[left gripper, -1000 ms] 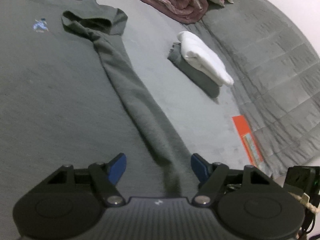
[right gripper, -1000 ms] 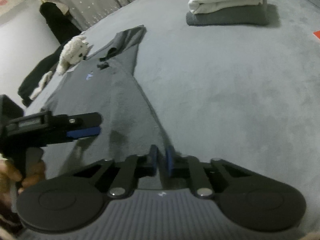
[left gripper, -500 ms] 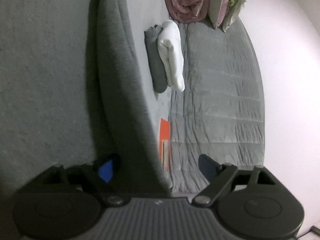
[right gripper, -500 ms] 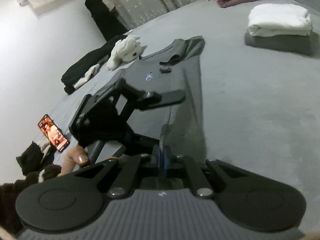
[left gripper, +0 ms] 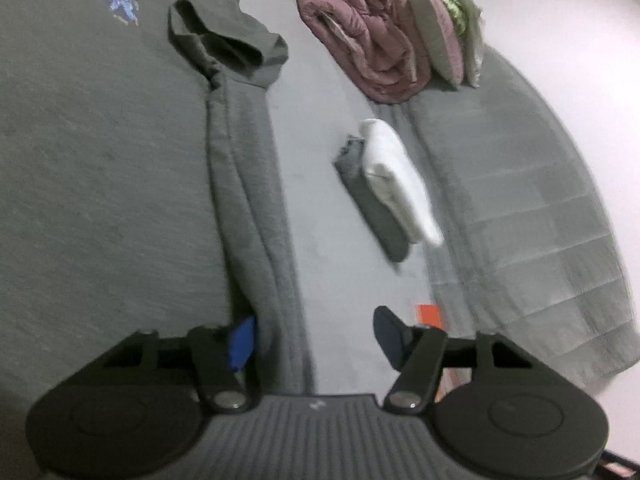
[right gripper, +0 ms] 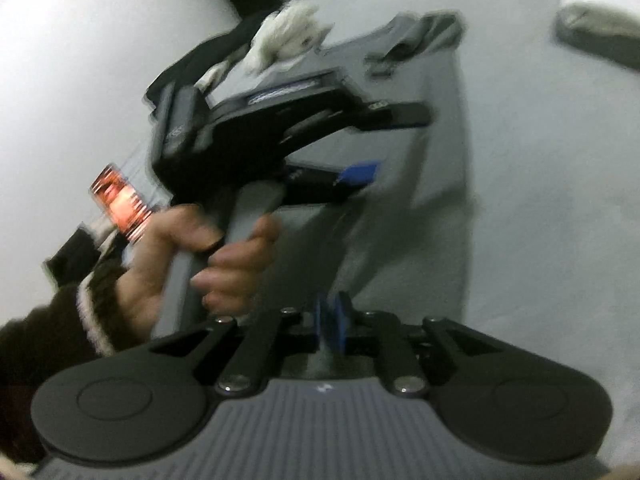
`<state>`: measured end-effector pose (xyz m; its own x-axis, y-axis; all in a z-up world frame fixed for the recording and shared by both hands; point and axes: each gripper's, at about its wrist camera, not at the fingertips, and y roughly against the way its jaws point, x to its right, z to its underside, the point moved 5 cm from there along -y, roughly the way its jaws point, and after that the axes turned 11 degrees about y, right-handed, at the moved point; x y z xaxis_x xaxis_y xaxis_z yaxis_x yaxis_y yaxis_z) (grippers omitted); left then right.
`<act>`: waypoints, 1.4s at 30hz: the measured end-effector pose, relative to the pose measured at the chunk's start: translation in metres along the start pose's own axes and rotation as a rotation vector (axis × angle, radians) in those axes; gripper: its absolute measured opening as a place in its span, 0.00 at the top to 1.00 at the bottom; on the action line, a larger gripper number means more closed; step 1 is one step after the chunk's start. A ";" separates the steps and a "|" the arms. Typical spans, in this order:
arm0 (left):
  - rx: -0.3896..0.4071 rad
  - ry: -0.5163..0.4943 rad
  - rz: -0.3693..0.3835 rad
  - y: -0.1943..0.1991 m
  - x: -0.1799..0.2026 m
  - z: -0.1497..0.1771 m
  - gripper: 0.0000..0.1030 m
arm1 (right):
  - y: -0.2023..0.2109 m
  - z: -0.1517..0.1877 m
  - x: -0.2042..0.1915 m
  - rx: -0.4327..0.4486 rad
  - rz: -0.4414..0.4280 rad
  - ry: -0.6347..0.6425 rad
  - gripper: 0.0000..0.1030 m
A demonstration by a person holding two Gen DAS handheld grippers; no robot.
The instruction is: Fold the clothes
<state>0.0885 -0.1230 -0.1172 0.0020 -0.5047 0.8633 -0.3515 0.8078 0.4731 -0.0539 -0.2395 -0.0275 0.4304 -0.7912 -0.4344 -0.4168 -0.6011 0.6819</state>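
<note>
A grey T-shirt (left gripper: 100, 160) lies flat on a grey bed (left gripper: 320, 92), its side edge folded inward into a long narrow strip and its sleeve bunched at the top. The left gripper (left gripper: 316, 338) sits low over that strip with its jaws spread wide: one blue pad (left gripper: 241, 342) tucks against the strip's inner edge, the other pad stands apart over bare bed. In the right wrist view, which is blurred, the person's left hand (right gripper: 188, 268) wraps around that gripper's handle, fingers curled, wrist in a dark fleece-lined cuff, the tool angled up and to the right above the shirt. The right gripper (right gripper: 330, 322) has its jaws pressed together, and a fold of the shirt's fabric appears pinched between the blue pads. Beside the shirt lies a stack (left gripper: 394, 192) of folded white and grey clothes. A rolled pink blanket (left gripper: 368, 36) lies farther up the bed. A lit phone (right gripper: 122, 202) lies near the hand.
</note>
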 end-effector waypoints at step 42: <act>0.391 -0.443 -0.473 -0.013 0.019 -0.114 0.35 | -0.036 -0.119 0.139 0.124 0.209 -0.127 0.60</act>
<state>0.1998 -0.1078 -0.0871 -0.1121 -0.9127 0.3929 -0.7131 0.3493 0.6079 0.1162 -0.3142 -0.0420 0.2242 -0.9024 -0.3679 -0.5844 -0.4266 0.6903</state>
